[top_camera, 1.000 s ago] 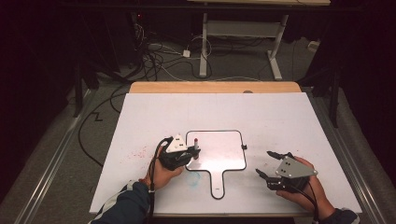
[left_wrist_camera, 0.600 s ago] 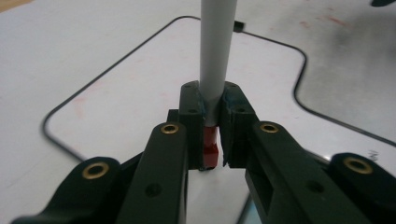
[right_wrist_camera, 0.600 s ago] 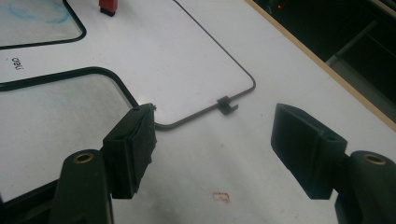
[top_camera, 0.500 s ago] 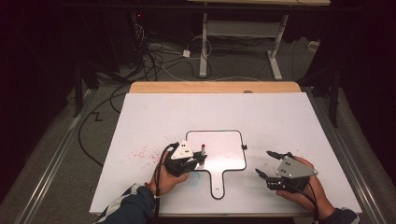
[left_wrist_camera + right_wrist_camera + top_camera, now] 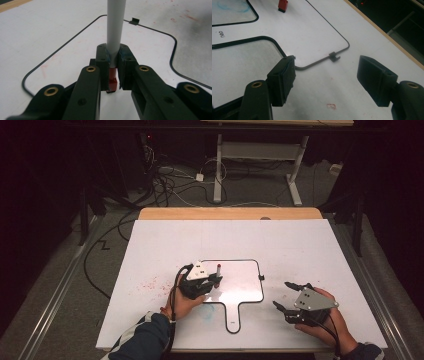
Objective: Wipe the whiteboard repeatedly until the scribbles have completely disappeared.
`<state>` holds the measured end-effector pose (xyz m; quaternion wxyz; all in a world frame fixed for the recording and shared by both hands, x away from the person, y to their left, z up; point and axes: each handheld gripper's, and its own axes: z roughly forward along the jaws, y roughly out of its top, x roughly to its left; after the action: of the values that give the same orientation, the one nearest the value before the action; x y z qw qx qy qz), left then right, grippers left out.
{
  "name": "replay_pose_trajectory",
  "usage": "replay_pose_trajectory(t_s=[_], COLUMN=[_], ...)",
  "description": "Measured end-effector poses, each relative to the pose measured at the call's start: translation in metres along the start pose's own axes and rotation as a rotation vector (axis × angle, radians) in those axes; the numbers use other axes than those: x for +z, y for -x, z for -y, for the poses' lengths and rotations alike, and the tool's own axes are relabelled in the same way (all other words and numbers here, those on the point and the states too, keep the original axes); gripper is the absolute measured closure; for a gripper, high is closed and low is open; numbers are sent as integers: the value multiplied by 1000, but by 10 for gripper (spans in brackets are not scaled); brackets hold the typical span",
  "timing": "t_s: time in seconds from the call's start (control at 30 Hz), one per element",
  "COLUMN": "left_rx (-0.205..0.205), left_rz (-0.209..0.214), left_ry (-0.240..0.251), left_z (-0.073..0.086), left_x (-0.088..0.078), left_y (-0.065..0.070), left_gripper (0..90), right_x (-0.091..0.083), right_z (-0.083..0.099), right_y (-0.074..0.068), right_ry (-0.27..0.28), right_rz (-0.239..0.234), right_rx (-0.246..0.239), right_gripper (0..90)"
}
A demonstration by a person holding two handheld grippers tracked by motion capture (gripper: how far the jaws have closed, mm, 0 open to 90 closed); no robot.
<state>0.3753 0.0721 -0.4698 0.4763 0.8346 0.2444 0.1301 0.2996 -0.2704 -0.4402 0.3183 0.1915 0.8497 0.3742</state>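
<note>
Partly hidden between my left gripper's (image 5: 113,72) pads, the marker (image 5: 115,30) shows a grey barrel and red end; its tip is cut off at the frame's top. I pinch it tight above the whiteboard's (image 5: 240,280) left part, long axis running away along my jaws. My right gripper (image 5: 289,296), right of the whiteboard, stands spread wide, empty.

Open tabletop (image 5: 165,245) all round; sole obstacle mid-table: flat whiteboard (image 5: 240,280).
</note>
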Motion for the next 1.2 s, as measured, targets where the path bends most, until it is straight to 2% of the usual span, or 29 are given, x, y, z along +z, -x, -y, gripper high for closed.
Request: replay_pose_trajectory(t_s=[0.07, 0.13, 0.23, 0.3, 0.37, 0.47, 0.57, 0.63, 0.83, 0.93, 1.03, 1.13, 1.17, 1.2], left_rx=[17, 43, 59, 42, 15, -1, 20, 4, 33, 17, 7, 6, -17, -12], left_rz=[15, 12, -9, -38, -48, -31, -2, 29, 48, 53, 55, 65, 76, 77], left_ry=[-4, -10, -13, -13, -10, -11, -15, -10, -21, -10, -9, -11, -5, -8], left_z=[-3, -5, -9, -9, -8, -6, -4, -2, -7, -10, -15, -20, -21, -23], left_x=[3, 6, 11, 12, 11, 7, 3, 2, 6, 5, 3, 4, 5, 5], left_y=[6, 11, 7, -1, -9, -10, -2, 2, 14, 13, 11, 11, 13, 13], left_gripper=[790, 790, 790, 790, 790, 790, 790, 790, 789, 789, 788, 788, 788, 788], right_x=[0, -1, -1, -2, -2, -2, -2, -3, -2, -1, 1, 4, 4, 5], right_z=[1, 1, 1, 1, 1, 1, 2, 2, 0, 0, -1, -4, -6, -7], right_y=[1, 1, 1, 0, 1, 2, 2, 2, 2, 3, 4, 4, 3, 3], right_ry=[-3, -2, -2, 0, 2, 1, 0, 3, 4, 7, 16, 30, 36, 41], right_rz=[0, 3, 4, 5, 5, 5, 7, 8, 9, 12, 1, -15, -18, -24], right_rx=[-2, 3, 7, 5, 4, 6, 5, 8, 4, 14, 48, 61, 68, 83], right_gripper=[313, 313, 313, 313, 313, 313, 313, 313, 314, 316, 321, 324, 326, 327])
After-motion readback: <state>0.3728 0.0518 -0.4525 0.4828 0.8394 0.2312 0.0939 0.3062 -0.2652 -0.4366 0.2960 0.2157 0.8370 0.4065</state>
